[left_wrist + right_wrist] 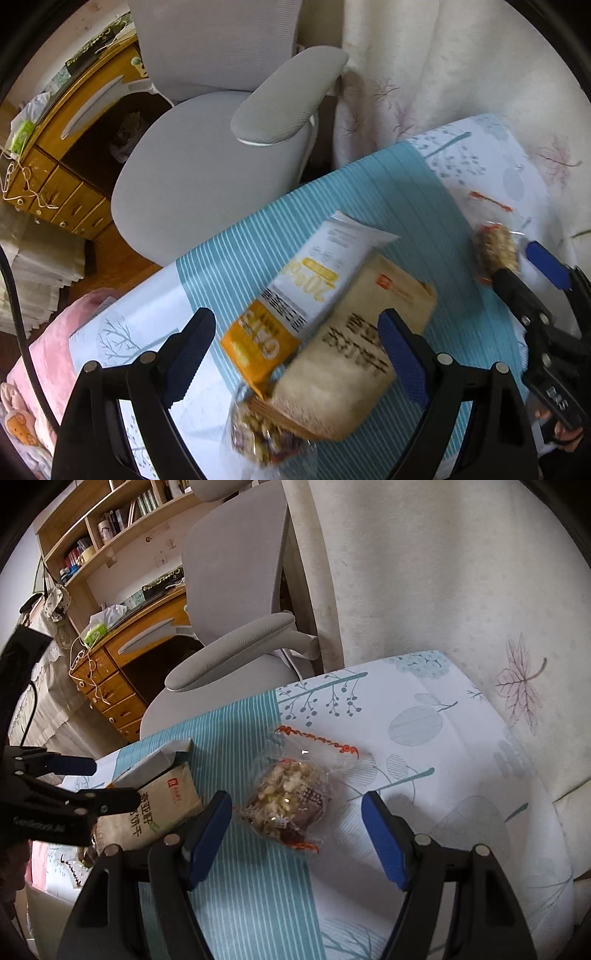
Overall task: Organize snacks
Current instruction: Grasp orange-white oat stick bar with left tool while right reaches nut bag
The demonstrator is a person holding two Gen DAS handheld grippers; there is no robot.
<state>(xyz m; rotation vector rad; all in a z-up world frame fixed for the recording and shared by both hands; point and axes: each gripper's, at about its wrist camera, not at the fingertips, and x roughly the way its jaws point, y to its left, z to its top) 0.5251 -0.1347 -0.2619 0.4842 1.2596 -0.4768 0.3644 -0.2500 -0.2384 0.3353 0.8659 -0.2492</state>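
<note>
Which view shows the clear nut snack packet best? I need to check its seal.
The right wrist view: the clear packet lies whole and sharp between the open right gripper. The left wrist view shows it small, blurred, partly hidden.

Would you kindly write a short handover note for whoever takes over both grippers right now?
Left gripper: open, empty, hovering over the pile of snacks.
Right gripper: open, empty, hovering just short of the clear nut snack packet.
Snacks: a brown biscuit bag lies partly over a white-and-orange oats packet on the striped cloth; a second clear packet of nuts pokes out under the bag's near end. The other clear packet lies apart on the cloth, towards the curtain.
Done: nothing visibly sorted.
Left: pick up the loose packet and arrange all four together.
</note>
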